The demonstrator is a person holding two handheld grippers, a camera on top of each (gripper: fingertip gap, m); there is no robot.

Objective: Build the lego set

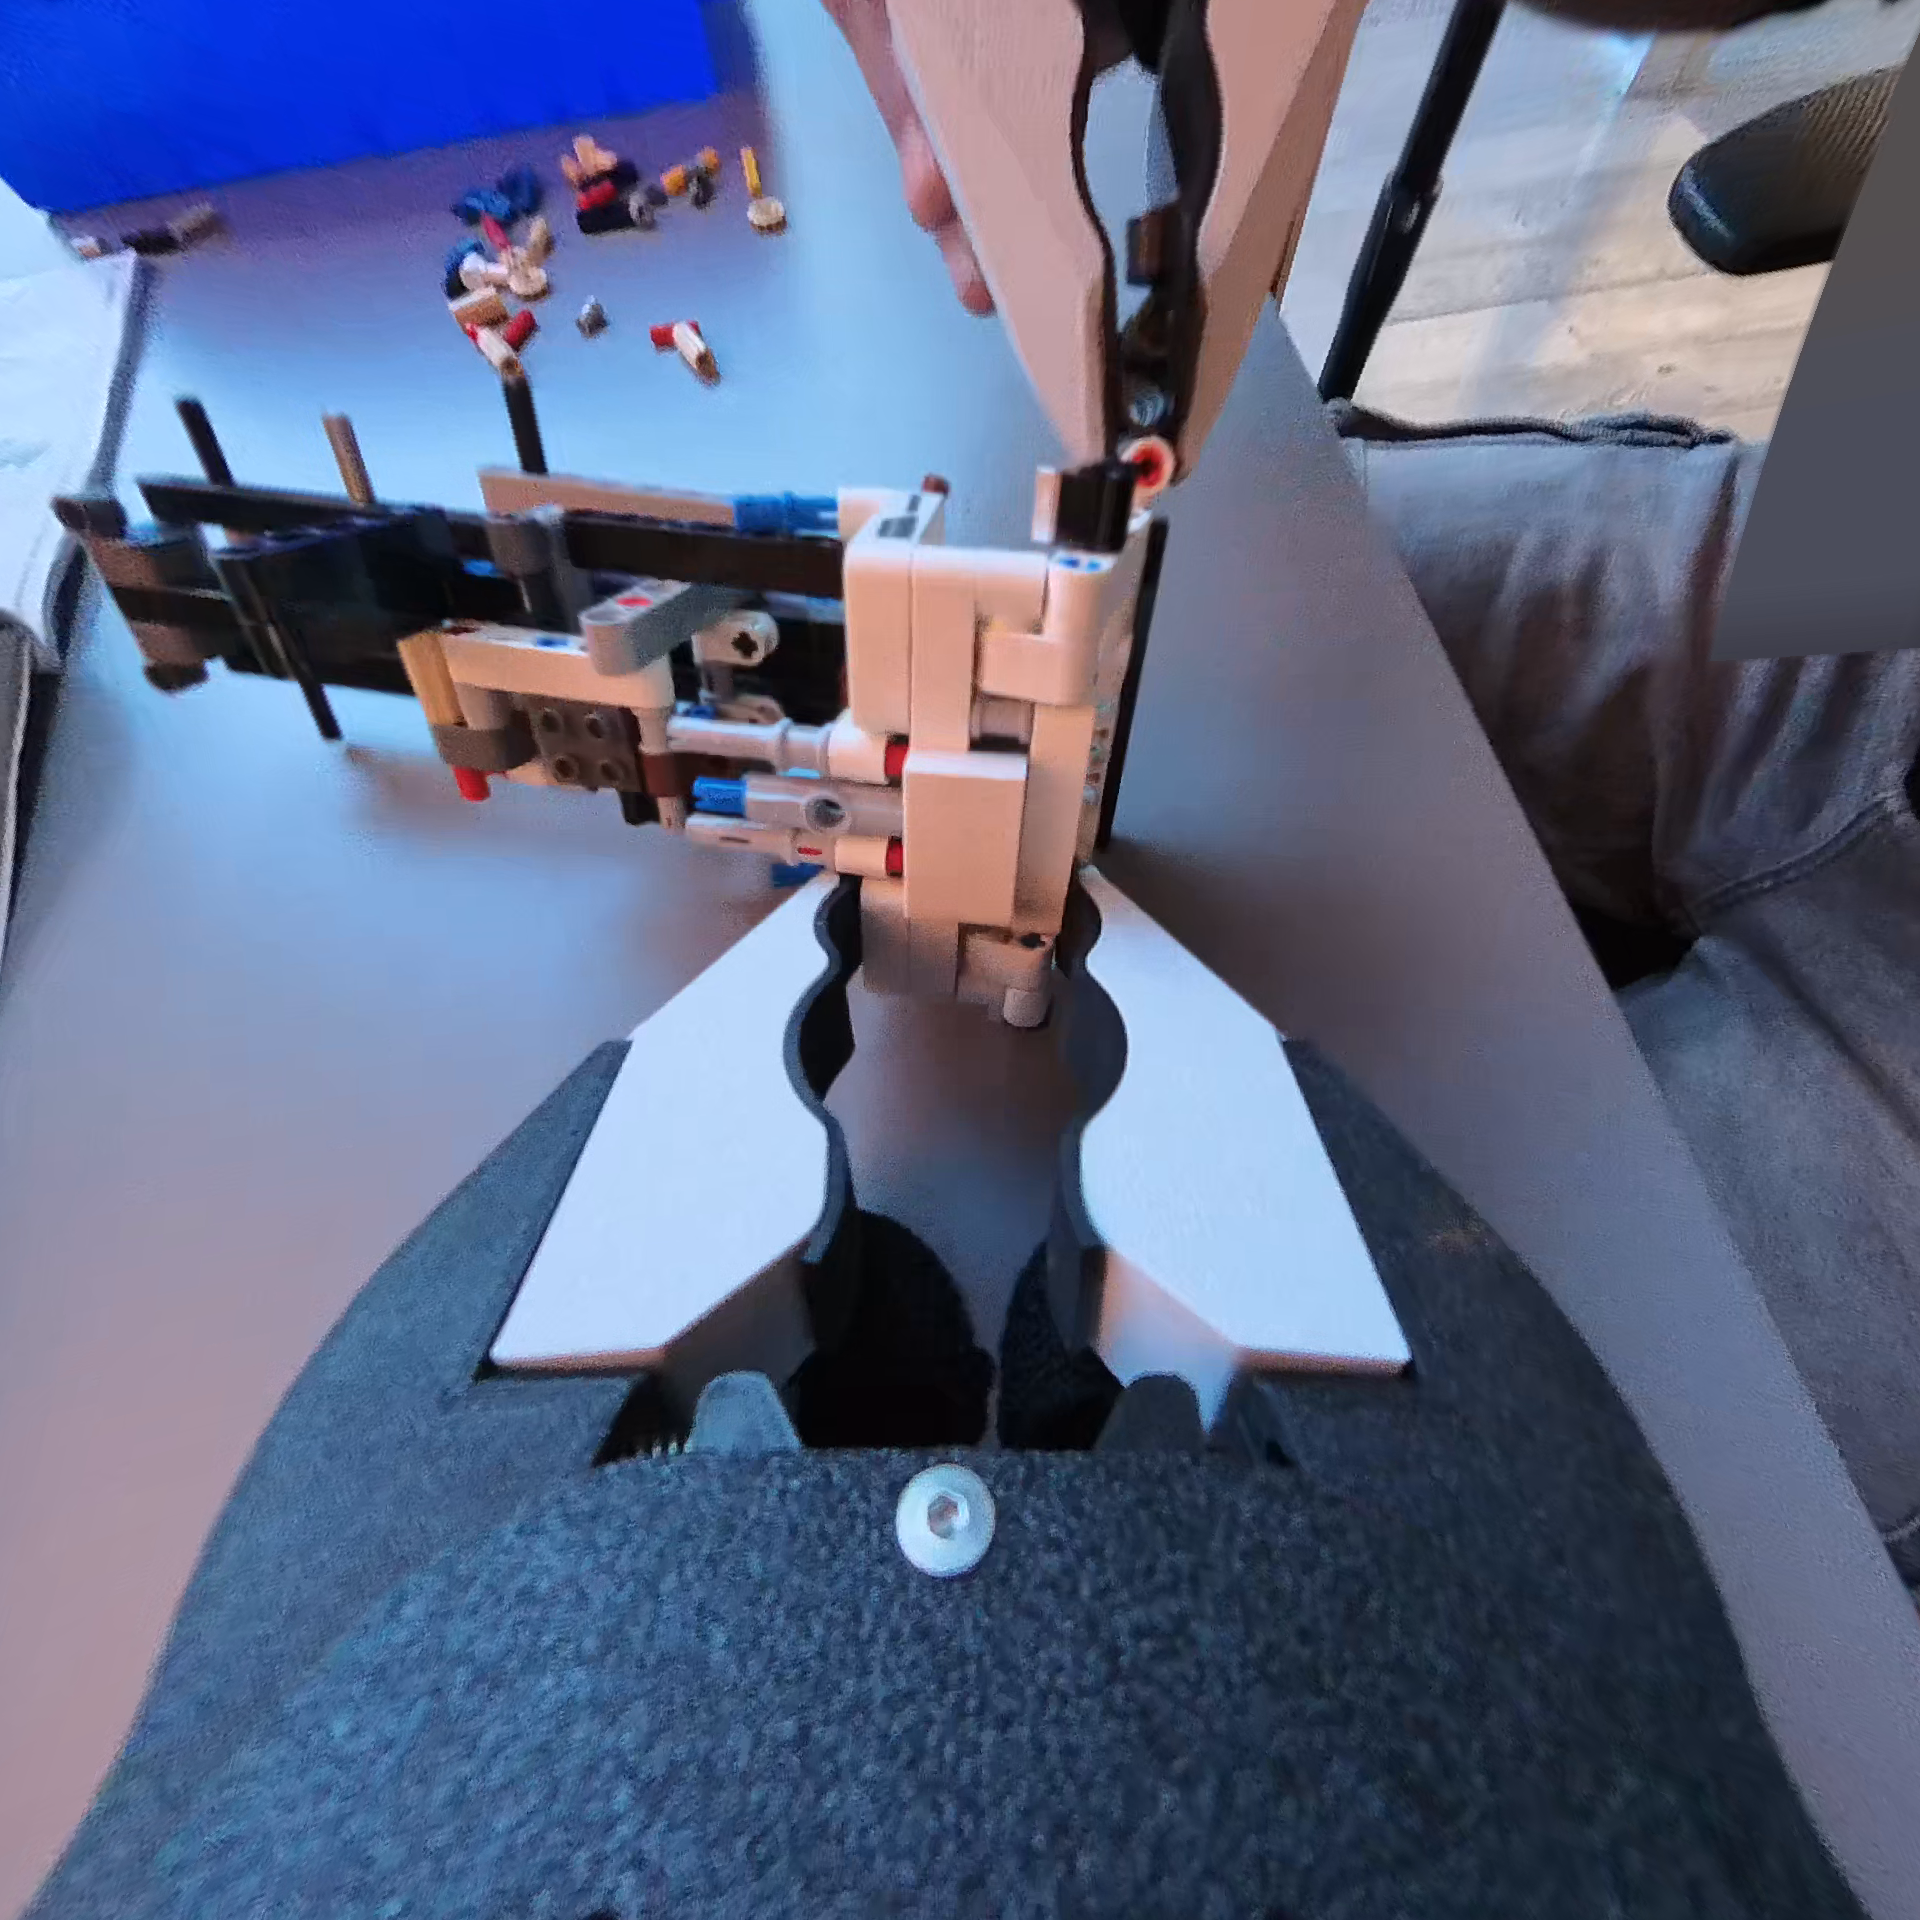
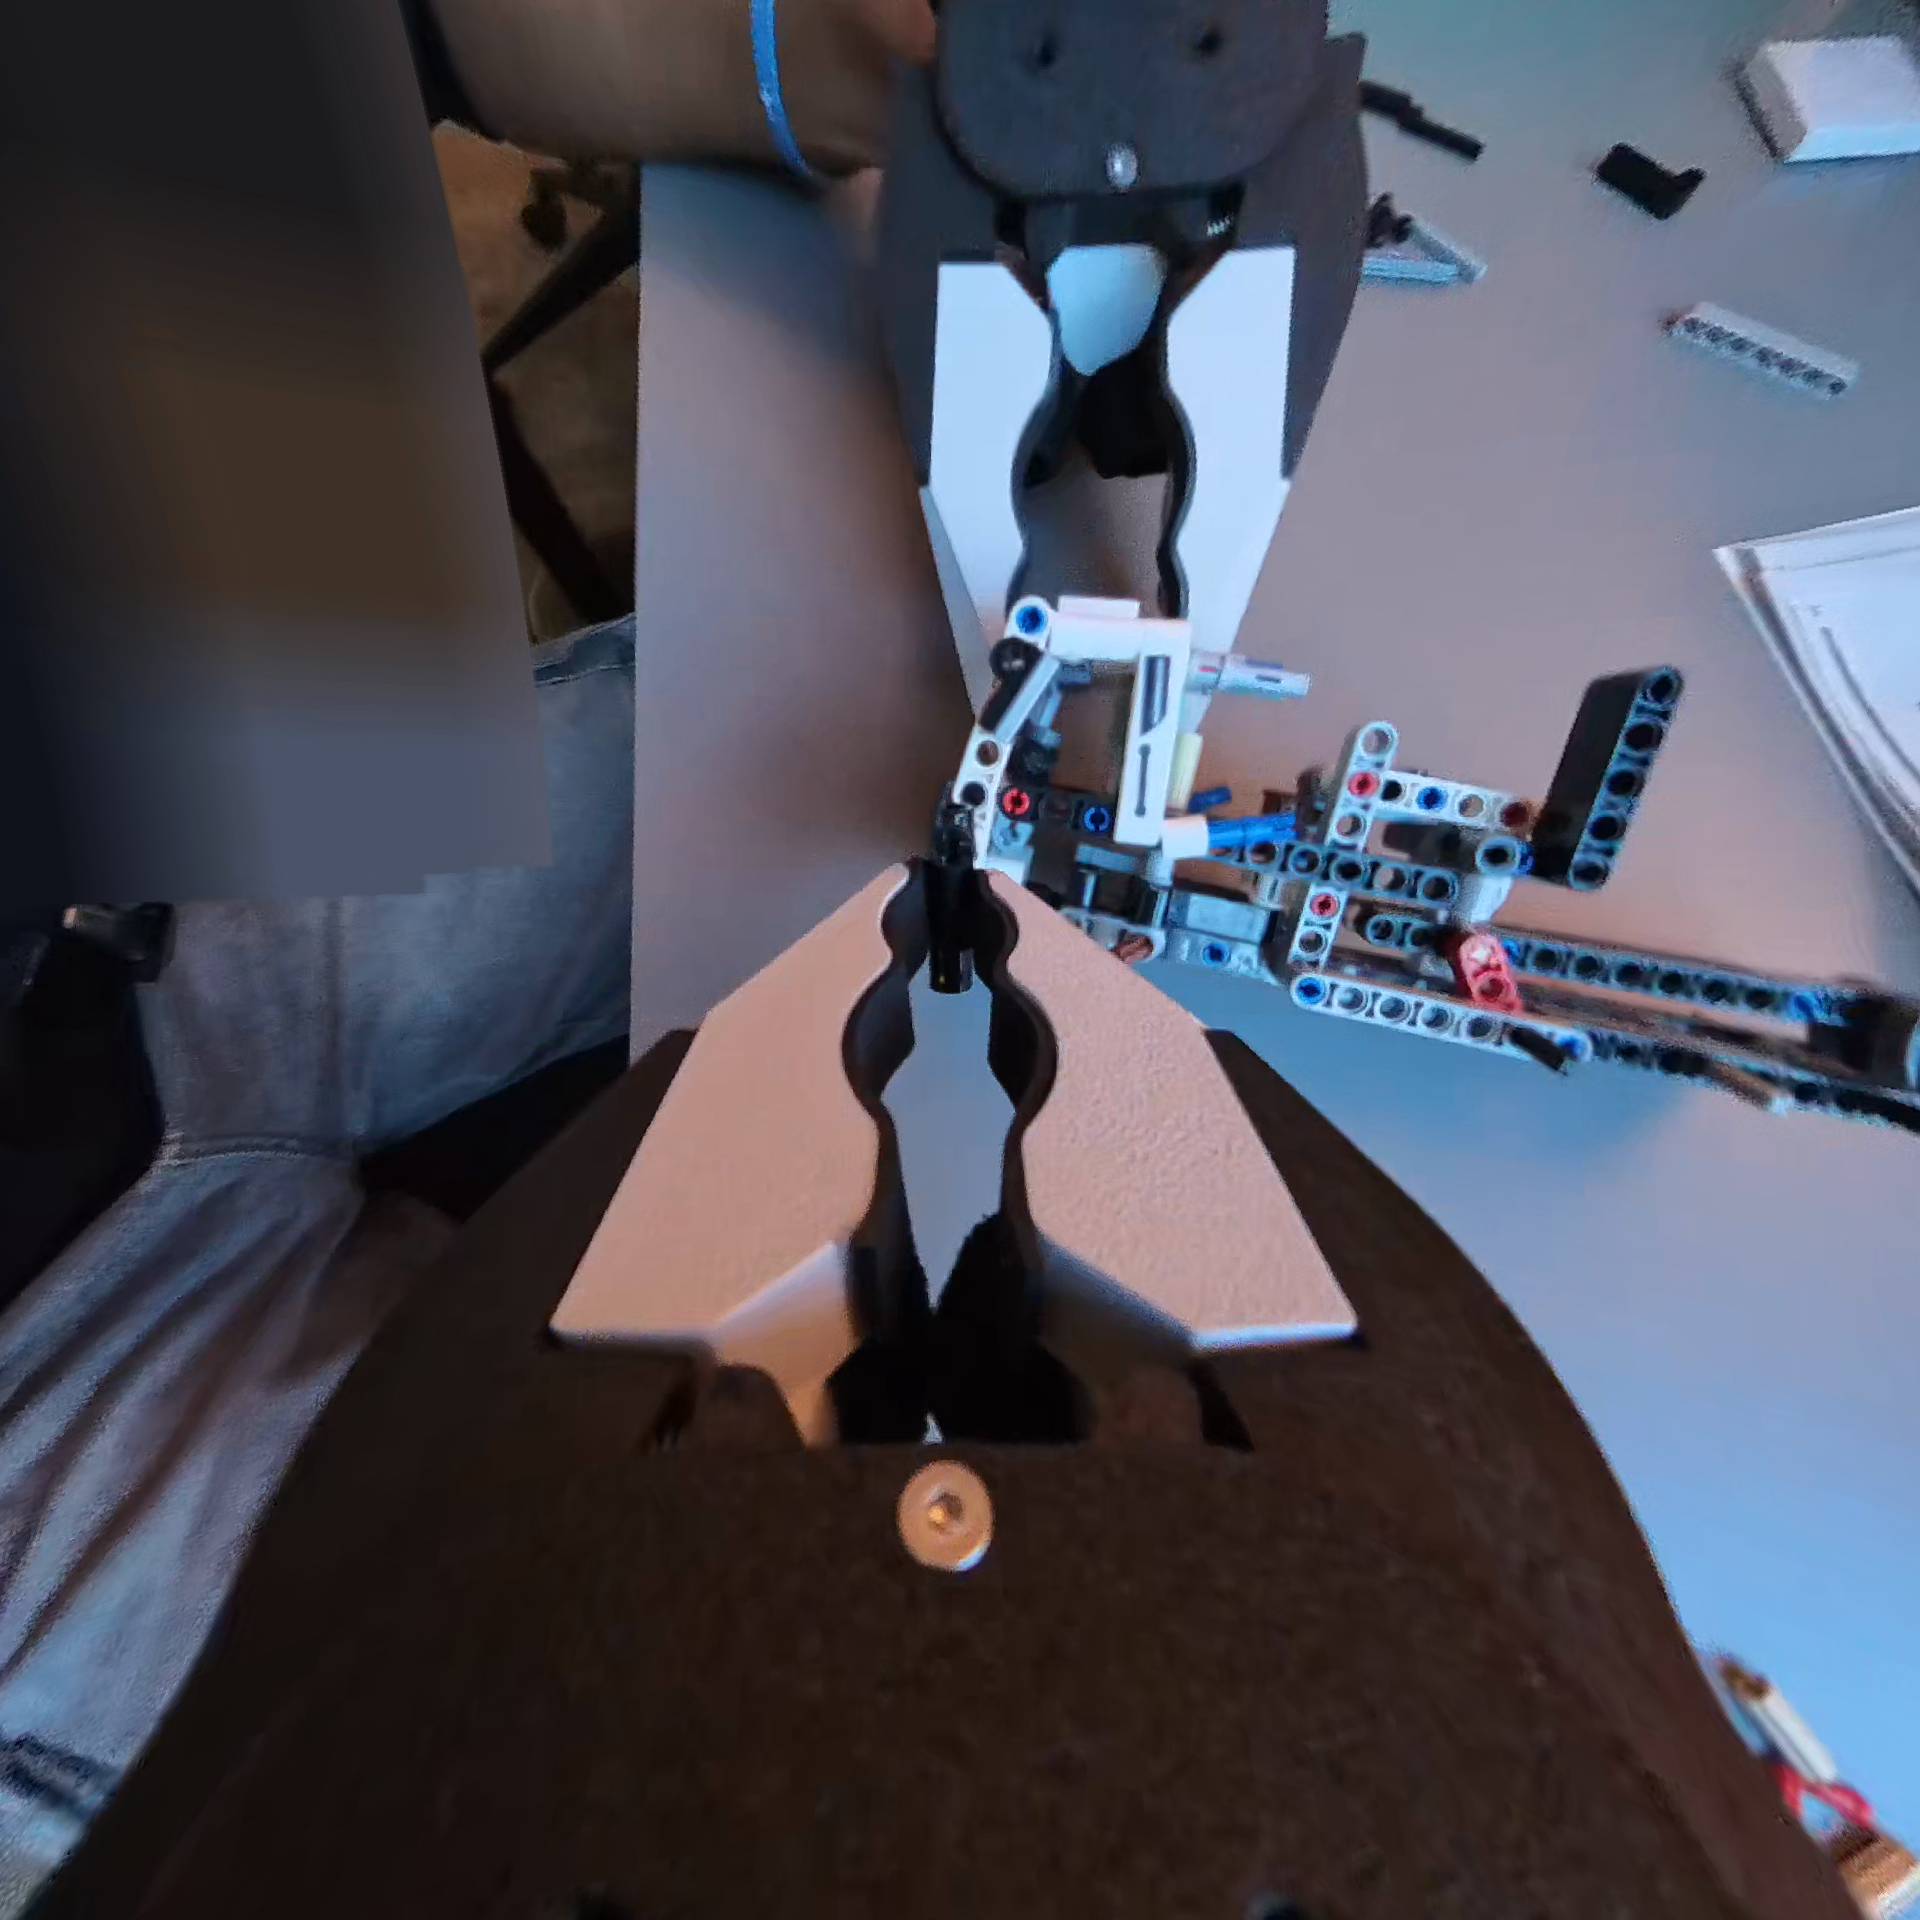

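Black textured housing fills the lower half of both wrist views. Left gripper [image 1: 961, 935] is closed partway, its white fingers [image 1: 727, 1122] clamped on the white end block of the lego model [image 1: 935, 707], which is held just above the grey surface [image 1: 260, 1039]. The model's long black beam section [image 1: 468, 551] extends away to the left over the surface. Right gripper [image 2: 951, 935] is nearly closed, and a small black pin [image 2: 948, 925] is pinched at the tips of its fingers [image 2: 1143, 1143], pressed against the corner of the white block; contact with the hole cannot be confirmed. The two grippers are seen tip to tip across the model. The surface's edge runs close beside the model on the person's side, with grey fabric [image 1: 1662, 831] beyond it, so little room is left there. Open surface is seen to the left of the model. Loose pieces [image 1: 582, 249] are scattered well apart from the model, near a blue box [image 1: 312, 83]. A white booklet [image 2: 1849, 665] lies at the far edge in the right wrist view.
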